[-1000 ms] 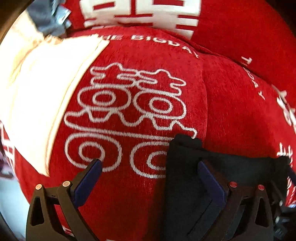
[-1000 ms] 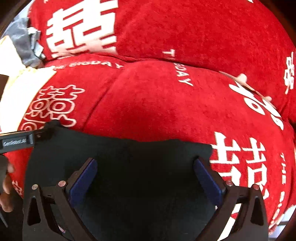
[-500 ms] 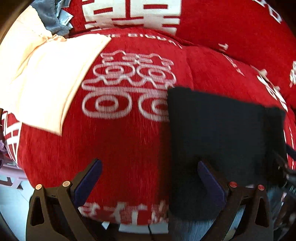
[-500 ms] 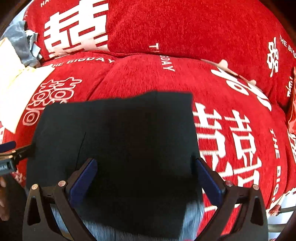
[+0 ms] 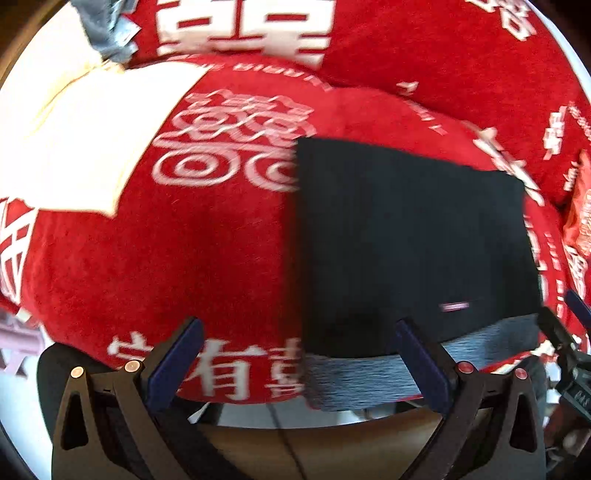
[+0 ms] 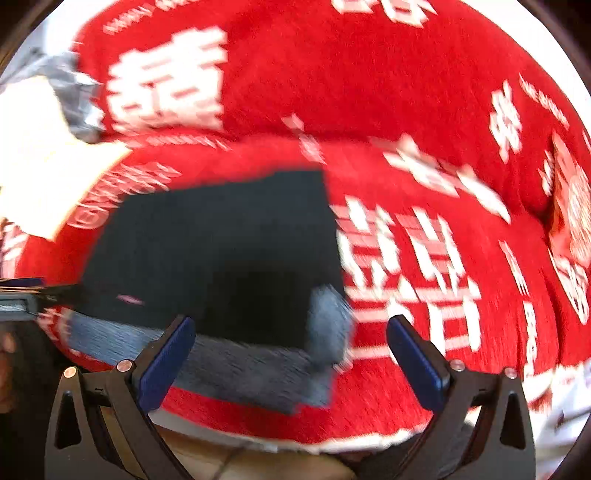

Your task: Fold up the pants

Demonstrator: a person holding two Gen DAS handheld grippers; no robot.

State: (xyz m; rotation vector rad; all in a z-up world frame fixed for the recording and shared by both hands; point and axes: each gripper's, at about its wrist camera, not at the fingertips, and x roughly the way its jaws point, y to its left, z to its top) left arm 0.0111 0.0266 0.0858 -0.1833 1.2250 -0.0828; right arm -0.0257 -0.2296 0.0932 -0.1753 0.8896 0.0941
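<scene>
Pants (image 5: 410, 240): folded into a dark, roughly square block, lying flat on the red cover (image 5: 177, 258); a grey ribbed band (image 5: 369, 376) runs along the near edge and hangs slightly over the front of the cushion.

Pants, right view (image 6: 221, 254): the same block sits left of centre, with its near right corner of grey cloth turned up; the picture is blurred.

Left claw (image 5: 295, 362): spread wide and holding nothing; its right finger (image 5: 421, 365) stands in front of the grey band, and whether it touches the cloth cannot be told.

Right claw (image 6: 290, 358): spread wide and holding nothing, held in front of the near edge of the pants; its tip also shows at the right edge of the left view.

Red cover, right view (image 6: 424, 177): plush, printed with large white characters, over seat and back cushions.

Cream cloth (image 5: 92, 147): lies flat to the left, apart from the pants.

Grey cloth (image 5: 107, 29): bunched at the far left corner, behind the cream cloth.
</scene>
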